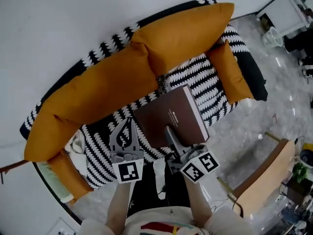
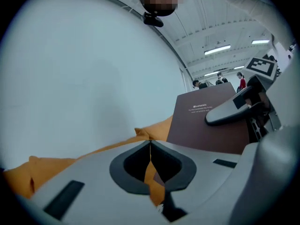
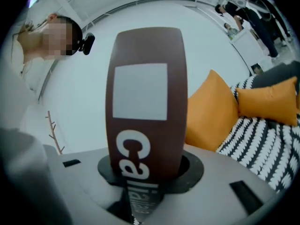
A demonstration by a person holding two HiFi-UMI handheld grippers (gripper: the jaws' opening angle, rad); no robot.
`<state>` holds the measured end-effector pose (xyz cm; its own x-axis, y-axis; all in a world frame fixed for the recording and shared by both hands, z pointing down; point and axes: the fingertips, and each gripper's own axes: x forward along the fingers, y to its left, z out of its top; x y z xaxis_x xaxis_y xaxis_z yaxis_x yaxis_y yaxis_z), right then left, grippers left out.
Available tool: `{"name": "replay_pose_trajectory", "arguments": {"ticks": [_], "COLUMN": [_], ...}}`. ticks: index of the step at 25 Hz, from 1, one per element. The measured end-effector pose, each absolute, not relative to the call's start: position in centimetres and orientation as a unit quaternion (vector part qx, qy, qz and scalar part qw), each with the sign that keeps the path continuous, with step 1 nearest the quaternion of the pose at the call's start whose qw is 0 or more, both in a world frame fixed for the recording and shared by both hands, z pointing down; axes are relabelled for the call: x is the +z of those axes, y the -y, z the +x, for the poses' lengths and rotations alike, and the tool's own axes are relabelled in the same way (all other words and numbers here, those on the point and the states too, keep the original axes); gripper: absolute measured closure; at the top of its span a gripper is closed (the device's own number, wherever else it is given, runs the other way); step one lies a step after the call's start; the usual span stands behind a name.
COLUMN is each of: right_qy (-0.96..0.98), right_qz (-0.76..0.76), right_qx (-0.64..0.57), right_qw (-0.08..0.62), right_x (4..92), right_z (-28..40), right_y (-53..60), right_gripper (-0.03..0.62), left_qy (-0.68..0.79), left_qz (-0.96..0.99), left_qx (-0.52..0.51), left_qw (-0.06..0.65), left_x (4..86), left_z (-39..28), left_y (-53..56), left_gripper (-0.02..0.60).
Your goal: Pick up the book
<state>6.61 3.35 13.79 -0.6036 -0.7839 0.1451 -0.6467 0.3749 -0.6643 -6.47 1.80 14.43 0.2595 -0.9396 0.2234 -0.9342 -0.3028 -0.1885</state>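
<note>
Firmly clamped in the right hand-held gripper: the brown book, pinched flat between both jaws at its near edge, with the jaws standing partly apart at its thickness. Held up clear of the black-and-white patterned sofa, cover facing up, above the seat and in front of the long orange cushions. Seen spine-on in the right gripper view, standing up out of the jaw pads with white lettering running down into the grip. Just left of the book, carrying nothing: the left hand-held gripper, tips closed together, hovering over the seat and not touching the book. Beyond its tips in the left gripper view, only orange cushion and pale wall, with the book off to the right.
</note>
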Motion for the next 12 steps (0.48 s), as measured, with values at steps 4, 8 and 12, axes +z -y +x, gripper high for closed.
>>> {"name": "replay_pose_trajectory", "arguments": {"ticks": [4,8,12], "right_qy": [-0.877,-0.895,-0.903], "right_qz": [-0.387,-0.37,-0.362], "right_qx": [-0.273,-0.246,-0.226], "right_qw": [0.083,0.046,0.056], "right_x": [6.4,0.2,-5.9], "right_z": [5.7,5.8,5.3], "right_y": [-1.7,-5.0,-6.0], "right_gripper": [0.437,0.437,0.436], "left_qy": [-0.614,-0.612,-0.629], "left_qz": [-0.786,-0.788,-0.772], "left_qx": [-0.063,-0.042,-0.051], "left_qw": [0.041,0.046,0.077], "left_x": [5.5,-3.0,-9.5], "left_z": [-5.8,-5.1,-6.1], "left_y": [1.1,-2.7,-5.8], "left_gripper": [0.574,0.573,0.573]}}
